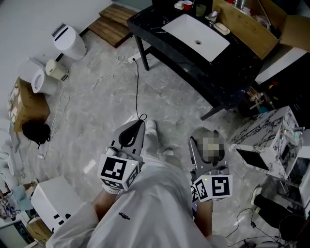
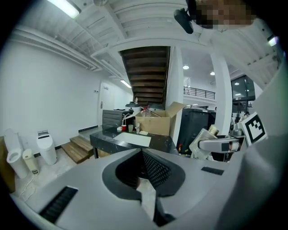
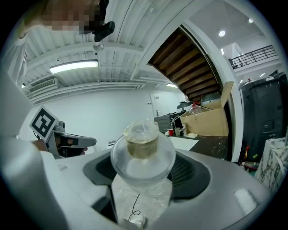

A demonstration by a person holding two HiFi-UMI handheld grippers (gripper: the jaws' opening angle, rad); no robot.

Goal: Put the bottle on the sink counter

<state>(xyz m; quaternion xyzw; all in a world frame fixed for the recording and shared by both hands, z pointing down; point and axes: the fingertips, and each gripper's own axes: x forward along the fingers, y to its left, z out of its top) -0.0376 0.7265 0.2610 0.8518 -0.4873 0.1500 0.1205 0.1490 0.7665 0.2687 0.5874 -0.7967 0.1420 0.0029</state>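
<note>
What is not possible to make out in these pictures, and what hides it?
- Bottle: the right gripper view shows only its cap end, and the jaws hide the lower body. In the head view a mosaic patch covers part of it.
- Small items at the back of the sink counter: too small in the head view to name.
- Cardboard box: the head view's top edge cuts off its contents.
</note>
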